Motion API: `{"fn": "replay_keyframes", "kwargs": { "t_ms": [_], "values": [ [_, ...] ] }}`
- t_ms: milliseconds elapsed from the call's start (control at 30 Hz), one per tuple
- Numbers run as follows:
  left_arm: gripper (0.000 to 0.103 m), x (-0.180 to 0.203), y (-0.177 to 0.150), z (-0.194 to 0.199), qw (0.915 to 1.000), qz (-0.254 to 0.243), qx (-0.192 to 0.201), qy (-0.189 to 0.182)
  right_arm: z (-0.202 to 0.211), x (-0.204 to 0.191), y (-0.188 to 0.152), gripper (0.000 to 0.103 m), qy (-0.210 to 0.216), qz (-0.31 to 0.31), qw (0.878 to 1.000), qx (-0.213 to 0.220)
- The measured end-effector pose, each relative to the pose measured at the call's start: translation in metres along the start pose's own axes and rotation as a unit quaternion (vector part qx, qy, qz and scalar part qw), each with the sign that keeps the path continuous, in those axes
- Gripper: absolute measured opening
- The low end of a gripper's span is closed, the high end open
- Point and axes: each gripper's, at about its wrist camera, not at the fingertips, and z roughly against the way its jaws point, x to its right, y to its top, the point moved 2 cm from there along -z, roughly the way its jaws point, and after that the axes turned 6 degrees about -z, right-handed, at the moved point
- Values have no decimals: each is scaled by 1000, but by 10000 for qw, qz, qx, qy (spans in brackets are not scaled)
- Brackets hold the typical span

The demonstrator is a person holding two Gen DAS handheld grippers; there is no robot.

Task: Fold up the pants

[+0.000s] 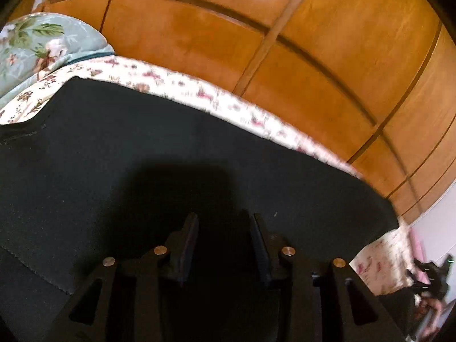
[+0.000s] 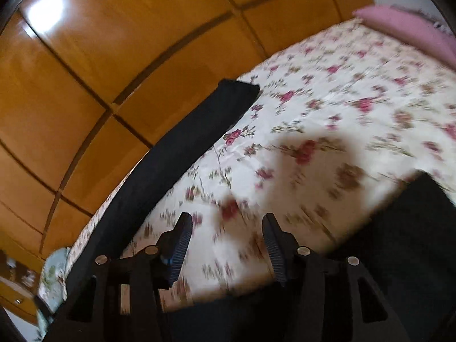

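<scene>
The left gripper (image 1: 223,222) tilts down over the black pants (image 1: 142,156), which lie spread flat on a bed with a flowered sheet (image 1: 176,81). Its 2 fingers stand apart with nothing between them, and their tips hang above the dark cloth without pressing on it. A leaf-print pillow (image 1: 34,48) sits at the far left of the bed, and wooden wardrobe doors (image 1: 313,57) rise behind.

The right gripper (image 2: 228,225) also points downward, its 2 ribbed fingers (image 2: 182,242) parted and empty over the bare flowered sheet (image 2: 342,99). From this side, one long strip of the pants (image 2: 176,154) runs along the bed's edge next to the wooden doors (image 2: 85,85), and more black cloth (image 2: 413,242) lies at the lower right. A pink pillow (image 2: 404,28) rests at the far end. Both views are blurred.
</scene>
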Motion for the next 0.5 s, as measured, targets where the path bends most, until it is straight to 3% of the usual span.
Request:
{"fn": "replay_keyframes", "kwargs": {
  "t_ms": [300,500],
  "values": [
    [41,4,-6,-1,9999,-121,118,15,-84,7,75,52,132,-1010,9947,107],
    [41,4,-8,0,9997,-138,192,-20,-108,3,105,47,109,-1250,9912,411]
  ]
}}
